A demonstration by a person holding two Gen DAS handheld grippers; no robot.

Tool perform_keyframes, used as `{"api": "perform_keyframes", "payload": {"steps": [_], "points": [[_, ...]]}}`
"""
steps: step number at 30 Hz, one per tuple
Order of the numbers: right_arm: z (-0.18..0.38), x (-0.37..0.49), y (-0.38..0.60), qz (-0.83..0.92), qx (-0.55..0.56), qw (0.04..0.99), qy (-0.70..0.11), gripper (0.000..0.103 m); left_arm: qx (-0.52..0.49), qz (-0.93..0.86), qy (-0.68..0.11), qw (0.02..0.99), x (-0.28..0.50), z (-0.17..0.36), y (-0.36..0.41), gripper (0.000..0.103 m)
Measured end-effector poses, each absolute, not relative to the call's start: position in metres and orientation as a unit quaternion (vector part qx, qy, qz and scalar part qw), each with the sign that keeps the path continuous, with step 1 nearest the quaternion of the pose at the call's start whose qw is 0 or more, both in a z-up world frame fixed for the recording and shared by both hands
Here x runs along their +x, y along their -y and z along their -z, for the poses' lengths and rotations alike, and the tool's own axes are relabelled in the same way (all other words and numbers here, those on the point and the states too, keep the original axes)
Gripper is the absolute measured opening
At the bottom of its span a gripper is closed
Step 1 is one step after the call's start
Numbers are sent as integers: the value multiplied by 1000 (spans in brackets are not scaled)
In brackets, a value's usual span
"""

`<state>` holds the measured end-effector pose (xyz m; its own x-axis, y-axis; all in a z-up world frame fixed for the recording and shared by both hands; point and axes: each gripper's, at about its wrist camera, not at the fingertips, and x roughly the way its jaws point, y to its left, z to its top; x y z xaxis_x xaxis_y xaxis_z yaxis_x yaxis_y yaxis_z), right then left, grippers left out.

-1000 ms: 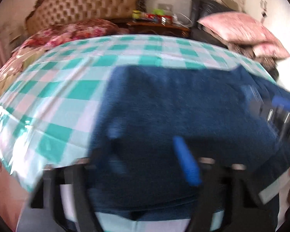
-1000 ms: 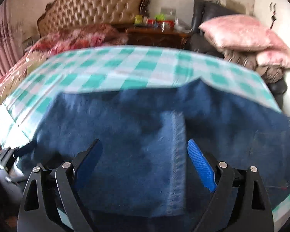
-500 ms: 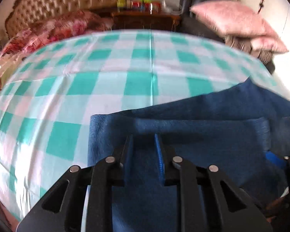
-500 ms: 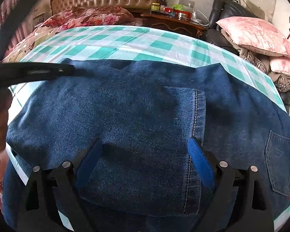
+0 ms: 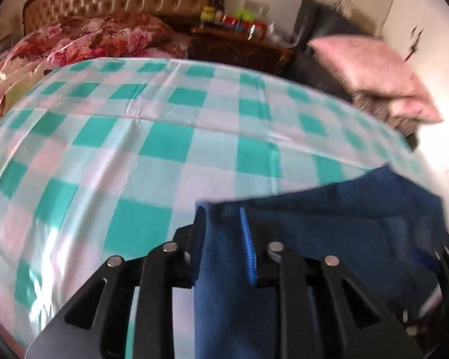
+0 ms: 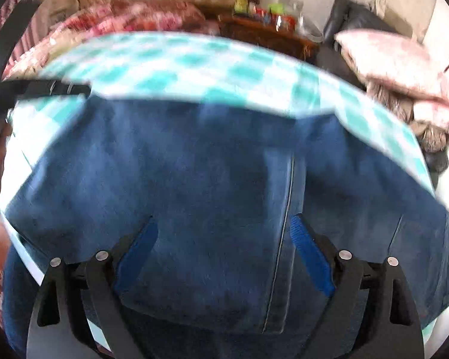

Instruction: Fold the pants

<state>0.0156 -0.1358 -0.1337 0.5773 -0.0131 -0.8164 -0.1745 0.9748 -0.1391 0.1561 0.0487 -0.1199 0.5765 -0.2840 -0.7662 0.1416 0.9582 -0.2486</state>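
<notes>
The left claw has just been closing and now pinches the left edge of the jeans, which lie on the checked sheet at its near right. The right claw hangs released above the denim. I think the edge should travel low and flat, so the fold lands square.

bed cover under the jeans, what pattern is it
The bed cover is a teal, white and pale pink check, clearest in the left wrist view.
</notes>
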Motion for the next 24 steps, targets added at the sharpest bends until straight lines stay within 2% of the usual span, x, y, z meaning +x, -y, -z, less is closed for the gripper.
{"api": "perform_keyframes", "payload": {"steps": [3,6,9,11,13,17,21,24], "points": [[113,27,129,-80,-67,894,-435,86,-81,105,-430,893,109,123,-66,24],[108,47,114,-89,-81,897,-425,80,-105,100,-435,889,77,135,-81,24],[125,70,104,-86,-103,883,-450,76,-73,70,-447,889,48,149,-90,24],[149,83,101,-54,-143,864,-480,74,-92,53,-434,894,27,148,-110,22],[156,85,110,-59,-118,863,-487,76,-106,82,-407,904,6,139,-115,24],[157,87,116,-58,-101,861,-495,79,-64,131,-397,906,-25,140,-91,24],[138,68,116,-33,-89,875,-474,75,-47,142,-403,903,-31,152,-70,23],[125,32,114,-51,-98,881,-461,75,-46,151,-398,903,-31,150,-65,27]]}}
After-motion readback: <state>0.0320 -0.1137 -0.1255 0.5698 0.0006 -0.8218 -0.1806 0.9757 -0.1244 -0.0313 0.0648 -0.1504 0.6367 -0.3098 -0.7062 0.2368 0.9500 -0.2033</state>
